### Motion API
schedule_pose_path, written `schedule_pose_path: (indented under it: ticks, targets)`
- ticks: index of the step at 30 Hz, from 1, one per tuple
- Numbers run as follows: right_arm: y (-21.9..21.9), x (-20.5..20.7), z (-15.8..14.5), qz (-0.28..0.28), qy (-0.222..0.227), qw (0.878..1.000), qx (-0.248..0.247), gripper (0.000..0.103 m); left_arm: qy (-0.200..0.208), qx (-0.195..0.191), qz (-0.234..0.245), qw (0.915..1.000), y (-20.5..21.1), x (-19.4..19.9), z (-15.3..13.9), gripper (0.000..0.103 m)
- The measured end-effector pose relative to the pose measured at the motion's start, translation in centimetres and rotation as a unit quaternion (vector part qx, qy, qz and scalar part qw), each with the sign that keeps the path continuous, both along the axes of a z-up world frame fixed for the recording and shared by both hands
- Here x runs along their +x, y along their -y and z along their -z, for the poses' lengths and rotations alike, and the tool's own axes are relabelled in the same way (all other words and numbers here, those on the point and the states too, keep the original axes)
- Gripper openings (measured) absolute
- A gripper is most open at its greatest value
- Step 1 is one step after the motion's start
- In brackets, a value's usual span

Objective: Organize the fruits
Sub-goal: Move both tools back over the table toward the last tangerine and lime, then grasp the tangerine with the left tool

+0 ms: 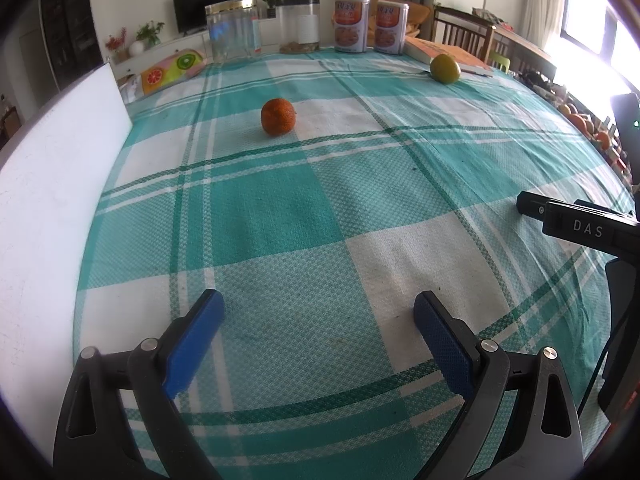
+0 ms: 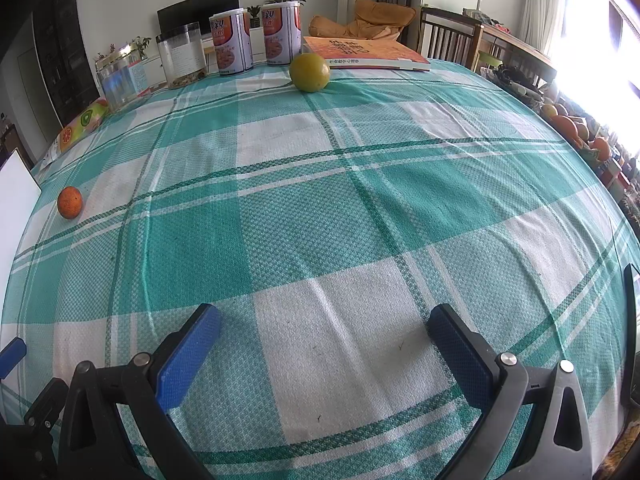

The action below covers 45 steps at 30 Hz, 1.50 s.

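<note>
Your fingers are spread wide on both tools and grip nothing: the left gripper shows its two blue pads low in its frame with bare cloth between them, and the right gripper stands the same way at the bottom of its own view. Both hang over the green-and-white checked tablecloth.

In the left wrist view the orange fruit sits alone on the cloth, above centre and a little left. The yellow-green fruit lies in the upper right, just beside the orange book at the far edge of the table. A white board stands along the left side of the frame. At the right edge you see part of the other tool, black and marked "DAS".

In the right wrist view the yellow-green fruit sits near the top centre, close against the book. The orange fruit lies at the far left edge, near the white board. The two fruits are well apart.

Along the top of both frames stand two printed cans and clear jars. More oranges are piled beyond the table at the right edge.
</note>
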State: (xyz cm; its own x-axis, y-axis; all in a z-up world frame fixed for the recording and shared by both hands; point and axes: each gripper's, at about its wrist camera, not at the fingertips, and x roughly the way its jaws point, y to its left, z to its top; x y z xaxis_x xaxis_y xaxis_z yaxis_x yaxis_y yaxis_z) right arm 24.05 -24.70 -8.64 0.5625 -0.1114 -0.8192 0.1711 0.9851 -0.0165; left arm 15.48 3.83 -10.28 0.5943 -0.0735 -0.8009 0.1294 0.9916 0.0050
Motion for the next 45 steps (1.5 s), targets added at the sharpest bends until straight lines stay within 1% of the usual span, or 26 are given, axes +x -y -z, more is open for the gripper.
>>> schedule_pose_path:
  ticks: [8, 10, 20, 22, 23, 24, 26, 28, 29, 30, 31, 32, 34, 35, 37, 38, 39, 40, 41, 43, 44, 45]
  targets:
    - [0.0, 0.0, 0.0, 0.000, 0.000, 1.000, 0.000, 0.103, -0.001, -0.009, 0.004, 1.0000, -0.1, -0.1, 0.0, 0.098]
    - [0.0, 0.0, 0.0, 0.000, 0.000, 1.000, 0.000, 0.103, -0.002, -0.001, 0.004, 1.0000, 0.1, 0.0, 0.1, 0.099]
    - [0.0, 0.0, 0.0, 0.000, 0.000, 1.000, 0.000, 0.103, -0.003, -0.002, 0.002, 1.0000, 0.2, 0.1, 0.1, 0.100]
    - [0.0, 0.0, 0.0, 0.000, 0.000, 1.000, 0.000, 0.103, -0.011, -0.003, -0.010, 0.9999, -0.1, 0.3, -0.1, 0.099]
    - [0.0, 0.0, 0.0, 0.000, 0.000, 1.000, 0.000, 0.103, -0.018, -0.009, -0.025, 0.9995, -0.3, 0.5, -0.3, 0.098]
    - [0.0, 0.0, 0.0, 0.000, 0.000, 1.000, 0.000, 0.103, -0.018, -0.024, -0.042, 0.9987, -0.7, 0.8, -0.8, 0.098]
    - [0.0, 0.0, 0.0, 0.000, 0.000, 1.000, 0.000, 0.103, 0.005, -0.072, -0.082, 0.9940, -1.9, 1.7, -2.2, 0.098]
    - [0.0, 0.0, 0.0, 0.000, 0.000, 1.000, 0.000, 0.103, 0.022, -0.118, -0.130, 0.9843, -3.2, 3.4, -3.1, 0.098]
    - [-0.1, 0.0, 0.0, 0.000, 0.000, 1.000, 0.000, 0.103, 0.022, -0.140, -0.148, 0.9787, -3.8, 4.7, -3.1, 0.098]
    - [-0.1, 0.0, 0.0, 0.000, 0.000, 1.000, 0.000, 0.103, 0.017, -0.156, -0.156, 0.9752, -4.1, 6.2, -2.8, 0.098]
    - [0.0, 0.0, 0.0, 0.000, 0.000, 1.000, 0.000, 0.103, 0.011, -0.157, -0.158, 0.9749, -4.2, 7.8, -2.4, 0.097]
    - [-0.1, 0.0, 0.0, 0.000, 0.000, 1.000, 0.000, 0.103, 0.006, -0.140, -0.153, 0.9782, -4.0, 9.3, -1.9, 0.097]
    - [0.0, 0.0, 0.0, 0.000, 0.000, 1.000, 0.000, 0.103, -0.002, -0.088, -0.133, 0.9871, -3.1, 11.8, -1.1, 0.096]
    - [0.0, 0.0, 0.0, 0.000, 0.000, 1.000, 0.000, 0.103, 0.000, -0.070, -0.123, 0.9899, -2.7, 12.5, -0.9, 0.096]
    - [0.0, 0.0, 0.0, 0.000, 0.000, 1.000, 0.000, 0.103, 0.014, -0.049, -0.110, 0.9926, -2.4, 13.4, -1.0, 0.096]
    - [0.0, 0.0, 0.0, 0.000, 0.000, 1.000, 0.000, 0.103, 0.022, -0.044, -0.108, 0.9929, -2.4, 13.5, -1.1, 0.090]
    - [0.0, 0.0, 0.0, 0.000, 0.000, 1.000, 0.000, 0.103, 0.029, -0.041, -0.105, 0.9932, -2.4, 13.6, -1.2, 0.077]
    - [0.0, 0.0, 0.0, 0.000, 0.000, 1.000, 0.000, 0.103, 0.023, -0.040, -0.099, 0.9940, -2.5, 13.8, -1.0, 0.039]
    - [0.0, 0.0, 0.0, 0.000, 0.000, 1.000, 0.000, 0.103, 0.007, -0.043, -0.090, 0.9949, -2.5, 14.0, -0.6, 0.028]
    - [0.0, 0.0, 0.0, 0.000, 0.000, 1.000, 0.000, 0.103, 0.015, -0.026, -0.085, 0.9960, -2.2, 13.2, -0.9, 0.028]
    - [0.0, 0.0, 0.0, 0.000, 0.000, 1.000, 0.000, 0.103, 0.012, -0.025, -0.079, 0.9965, -2.1, 12.5, -1.0, 0.028]
    - [0.0, 0.0, 0.0, 0.000, 0.000, 1.000, 0.000, 0.103, 0.009, -0.037, -0.077, 0.9963, -2.2, 11.5, -1.3, 0.028]
